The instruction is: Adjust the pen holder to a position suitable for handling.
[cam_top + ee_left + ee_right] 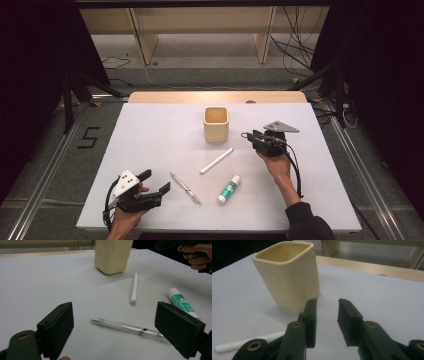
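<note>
A cream square cup (216, 125) stands upright at the middle of the white table (150, 130). In front of it lie a white marker (216, 160), a clear pen (185, 188) and a green-and-white glue stick (229, 189). My left gripper (155, 181) rests at the near left, open wide, its jaws pointing at the pen (125, 327); nothing is between them. My right gripper (248, 136) hovers just right of the cup, open with a narrow empty gap. In the right gripper view the cup (287, 275) stands just left of the jaw tips (327, 302), apart from them.
The table's wooden far edge (215, 96) lies behind the cup. Beyond it are wooden shelf legs (142, 42) and loose cables (295, 45) on the floor. Dark stands flank both sides. The marker (244, 343) lies below the right gripper.
</note>
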`<state>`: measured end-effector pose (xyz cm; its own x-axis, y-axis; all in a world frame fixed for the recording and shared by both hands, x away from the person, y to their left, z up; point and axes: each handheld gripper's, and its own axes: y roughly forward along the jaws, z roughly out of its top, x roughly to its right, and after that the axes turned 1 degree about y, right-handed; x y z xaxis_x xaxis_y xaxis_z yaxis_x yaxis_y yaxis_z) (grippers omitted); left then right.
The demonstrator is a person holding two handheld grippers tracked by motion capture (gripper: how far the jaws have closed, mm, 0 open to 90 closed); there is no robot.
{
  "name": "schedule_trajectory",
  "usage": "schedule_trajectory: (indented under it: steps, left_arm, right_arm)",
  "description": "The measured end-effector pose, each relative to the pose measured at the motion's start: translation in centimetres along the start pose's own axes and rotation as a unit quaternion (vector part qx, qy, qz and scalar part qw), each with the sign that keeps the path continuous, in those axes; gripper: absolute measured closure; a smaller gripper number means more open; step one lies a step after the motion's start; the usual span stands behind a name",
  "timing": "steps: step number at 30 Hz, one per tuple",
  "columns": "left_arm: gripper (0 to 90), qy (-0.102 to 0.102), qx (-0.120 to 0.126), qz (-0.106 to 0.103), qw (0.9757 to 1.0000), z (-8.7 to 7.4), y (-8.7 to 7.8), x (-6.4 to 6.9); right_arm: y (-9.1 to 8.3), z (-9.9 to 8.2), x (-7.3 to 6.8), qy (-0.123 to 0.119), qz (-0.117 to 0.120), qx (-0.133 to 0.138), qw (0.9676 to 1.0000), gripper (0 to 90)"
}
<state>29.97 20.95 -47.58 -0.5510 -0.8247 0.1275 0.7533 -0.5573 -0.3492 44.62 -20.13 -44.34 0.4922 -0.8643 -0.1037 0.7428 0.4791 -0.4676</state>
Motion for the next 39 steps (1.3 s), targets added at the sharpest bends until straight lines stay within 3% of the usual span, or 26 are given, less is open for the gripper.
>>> schedule_trajectory:
  steps: [9, 21, 39]
  left_arm:
    - [15.5, -0.001, -0.001, 0.001, 1.0000, 0.0, 0.0, 0.0]
    - [15.5, -0.004, 0.002, 0.001, 1.0000, 0.0, -0.1, -0.1]
    - [15.4, -0.004, 0.003, 0.001, 1.0000, 0.0, -0.1, 0.0]
  right_arm:
    - [4.4, 1.1, -0.3, 0.018, -0.013, -0.029, 0.9993, 89.4]
    - [8.1, 2.2, -1.1, 0.026, -0.014, -0.047, 0.9984, 90.0]
    - [10.2, 2.0, -2.0, 0.032, -0.017, -0.074, 0.9966, 90.0]
